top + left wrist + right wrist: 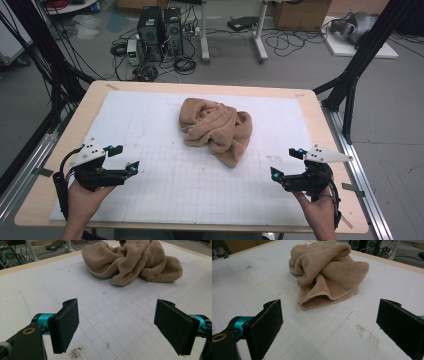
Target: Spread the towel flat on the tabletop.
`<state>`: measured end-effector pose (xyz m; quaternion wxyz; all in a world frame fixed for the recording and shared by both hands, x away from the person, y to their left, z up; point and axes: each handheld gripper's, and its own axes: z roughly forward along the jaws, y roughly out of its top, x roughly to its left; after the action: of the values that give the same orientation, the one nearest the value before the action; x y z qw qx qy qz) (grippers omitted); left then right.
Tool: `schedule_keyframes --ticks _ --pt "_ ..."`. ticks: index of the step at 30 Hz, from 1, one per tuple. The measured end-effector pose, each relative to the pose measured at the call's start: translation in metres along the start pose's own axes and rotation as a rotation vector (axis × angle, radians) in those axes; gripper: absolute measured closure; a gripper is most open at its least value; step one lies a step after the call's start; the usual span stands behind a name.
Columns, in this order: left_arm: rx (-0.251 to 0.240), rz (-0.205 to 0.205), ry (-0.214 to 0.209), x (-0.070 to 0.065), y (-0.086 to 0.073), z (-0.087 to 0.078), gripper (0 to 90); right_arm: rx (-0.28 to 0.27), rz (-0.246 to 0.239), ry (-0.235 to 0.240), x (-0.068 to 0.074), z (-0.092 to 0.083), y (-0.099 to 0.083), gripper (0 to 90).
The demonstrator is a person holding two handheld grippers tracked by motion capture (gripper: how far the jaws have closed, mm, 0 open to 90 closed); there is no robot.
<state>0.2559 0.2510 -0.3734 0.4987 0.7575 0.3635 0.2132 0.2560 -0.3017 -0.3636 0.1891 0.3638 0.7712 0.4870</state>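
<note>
**Tan towel lies bunched mid-table, both claws wide open short of it**

Foam-white mat (165,185) covers the table (60,145); the towel (217,129) sits crumpled at its centre, long axis running from 11 to 5 o'clock in the high view. Its low tail points toward the right gripper (284,162), which looks the nearer; from there the towel lies at 11 o'clock. From the left gripper (126,158) it lies at 2 o'clock, farther off. Both grippers have jaws spread, nothing between them, well apart from the cloth.
</note>
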Motion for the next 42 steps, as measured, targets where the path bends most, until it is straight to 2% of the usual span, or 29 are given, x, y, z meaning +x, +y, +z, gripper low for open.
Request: schedule_keyframes --ticks 8,12,13,14,19,24,25,26,29,30,33,35,38,42 --pt "-0.003 0.007 -0.001 -0.001 0.002 -0.002 20.4 0.002 -0.024 0.021 -0.001 0.017 0.02 5.9" --pt "-0.009 -0.004 0.002 0.001 0.001 -0.003 20.4 0.018 -0.049 0.048 -0.002 0.04 0.037 5.9" --pt "-0.008 -0.004 0.003 0.001 0.001 -0.003 20.4 0.018 -0.049 0.048 -0.002 0.04 0.037 5.9" --pt "-0.006 -0.001 0.002 0.001 0.0 -0.003 20.4 0.026 -0.061 0.044 -0.002 0.05 0.044 5.9" --pt "-0.002 0.0 0.001 0.003 0.001 -0.003 20.4 0.02 -0.082 0.031 -0.003 0.065 0.058 5.9" --pt "-0.007 -0.006 -0.003 0.005 0.003 -0.001 20.4 0.032 -0.097 0.04 -0.004 0.085 0.074 5.9" --pt "-0.003 -0.004 -0.004 0.005 0.004 0.0 20.4 0.036 -0.092 0.044 -0.005 0.094 0.079 6.0" --pt "-0.005 -0.008 -0.005 0.005 0.004 0.0 20.4 0.036 -0.092 0.044 -0.005 0.094 0.079 6.0" --pt "-0.006 -0.001 -0.008 0.003 0.005 0.002 20.4 0.041 -0.101 0.039 -0.004 0.111 0.087 6.0" --pt "-0.005 0.003 -0.009 0.003 0.006 0.002 20.4 0.041 -0.101 0.039 -0.004 0.111 0.087 6.0" --pt "-0.006 0.002 -0.01 0.003 0.007 0.003 20.4 0.039 -0.089 0.042 -0.005 0.129 0.091 6.1" --pt "-0.007 -0.002 -0.009 0.003 0.007 0.003 20.4 0.046 -0.088 0.037 -0.005 0.134 0.091 6.1" --pt "-0.006 -0.002 -0.011 0.003 0.007 0.003 20.4 0.07 -0.072 0.044 -0.008 0.153 0.087 6.1" --pt "-0.006 -0.001 -0.01 0.003 0.007 0.004 20.4 0.095 -0.084 0.044 -0.006 0.171 0.084 13.5"
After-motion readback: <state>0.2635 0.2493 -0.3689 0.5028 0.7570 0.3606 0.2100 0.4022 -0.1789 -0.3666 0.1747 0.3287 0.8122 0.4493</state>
